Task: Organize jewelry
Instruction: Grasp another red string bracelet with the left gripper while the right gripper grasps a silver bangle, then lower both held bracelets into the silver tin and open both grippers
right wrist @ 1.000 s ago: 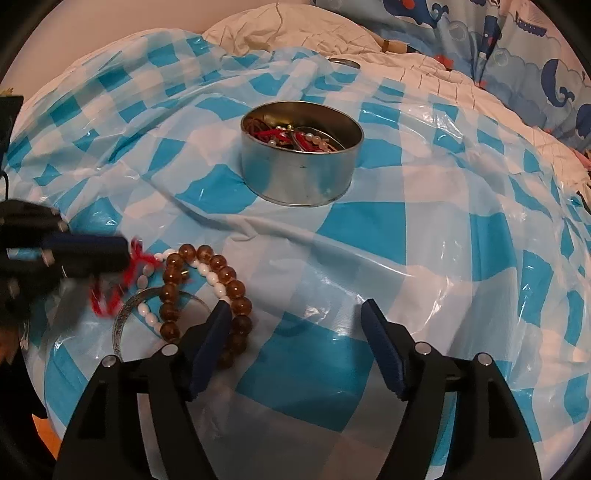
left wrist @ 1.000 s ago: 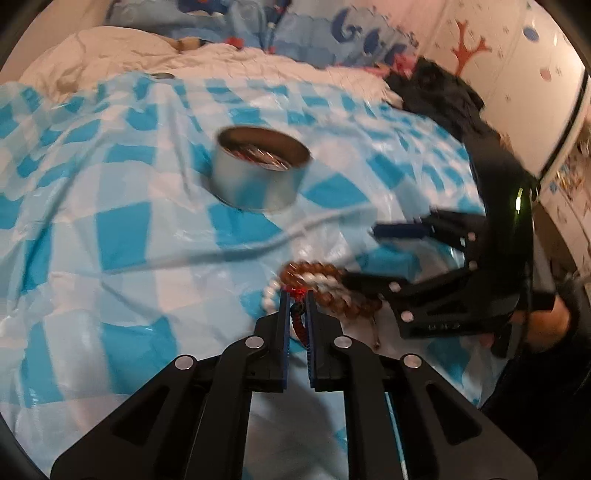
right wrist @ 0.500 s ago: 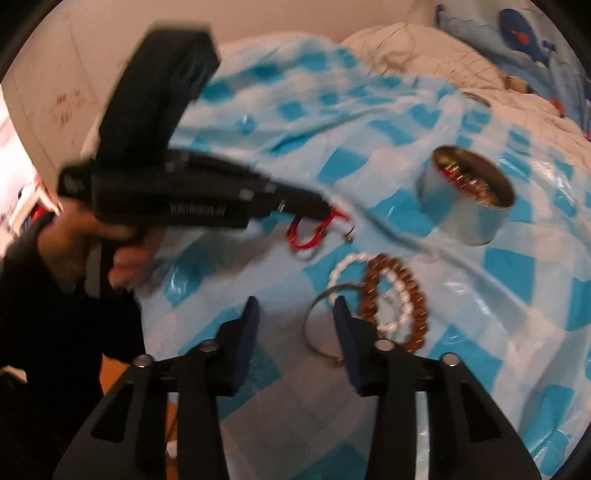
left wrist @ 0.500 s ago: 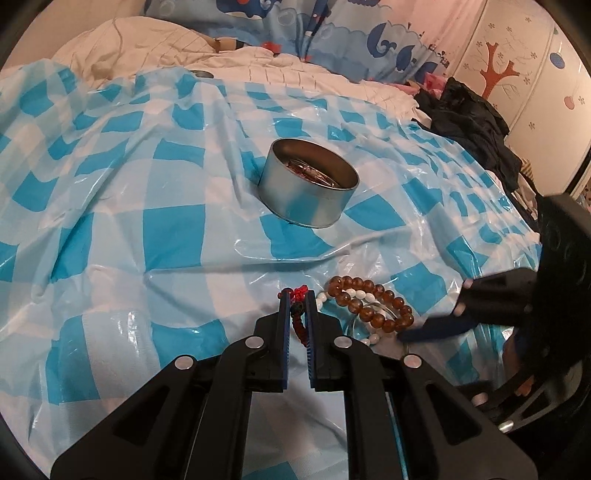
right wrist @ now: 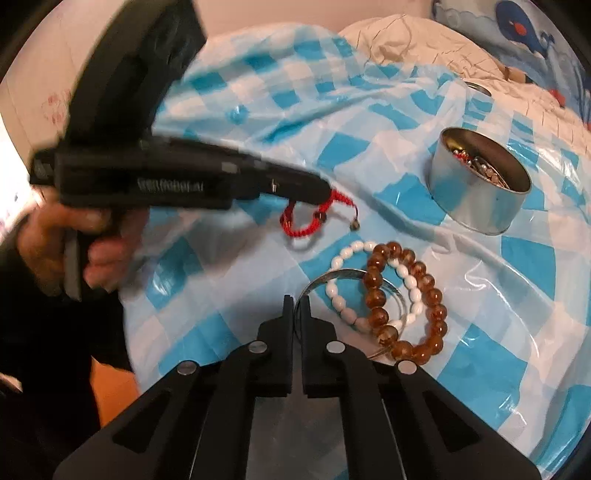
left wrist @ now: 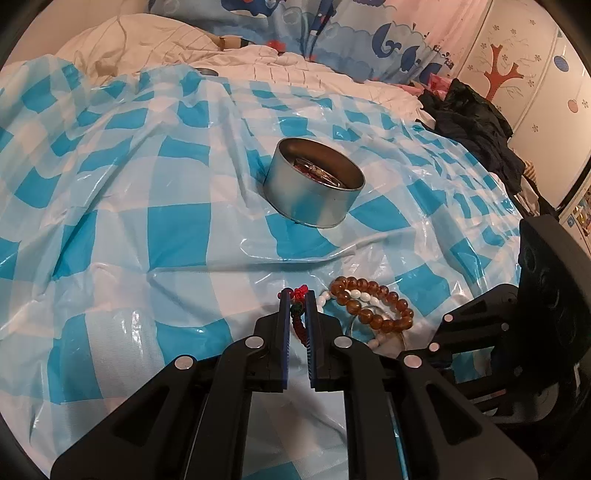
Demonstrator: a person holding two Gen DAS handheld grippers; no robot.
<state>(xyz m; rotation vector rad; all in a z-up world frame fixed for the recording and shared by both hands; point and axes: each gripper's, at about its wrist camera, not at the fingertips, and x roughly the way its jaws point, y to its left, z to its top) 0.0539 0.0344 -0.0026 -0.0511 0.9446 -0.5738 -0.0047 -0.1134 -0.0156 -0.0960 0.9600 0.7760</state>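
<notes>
My left gripper (left wrist: 297,295) is shut on a red cord bracelet (left wrist: 300,314), which hangs from its tips (right wrist: 321,192) just above the checked sheet. A brown bead bracelet (right wrist: 406,302), a white bead bracelet (right wrist: 341,291) and a thin silver bangle (right wrist: 332,275) lie piled together on the sheet. My right gripper (right wrist: 295,301) is at the pile's left edge. Its jaws are closing to a narrow slit with the bangle's rim between the tips. A round metal tin (right wrist: 476,199) with several pieces inside stands beyond the pile.
A blue-and-white checked plastic sheet (left wrist: 177,229) covers a bed. A white pillow (left wrist: 140,48) and whale-print bedding (left wrist: 369,33) lie behind it, dark clothing (left wrist: 476,122) at the right. A hand (right wrist: 70,236) holds the left gripper, and the bed's edge drops off below it.
My right gripper swung left from the open sheet to the pile's edge and its jaws went from wide open to nearly together. The left gripper kept its hold on the red bracelet.
</notes>
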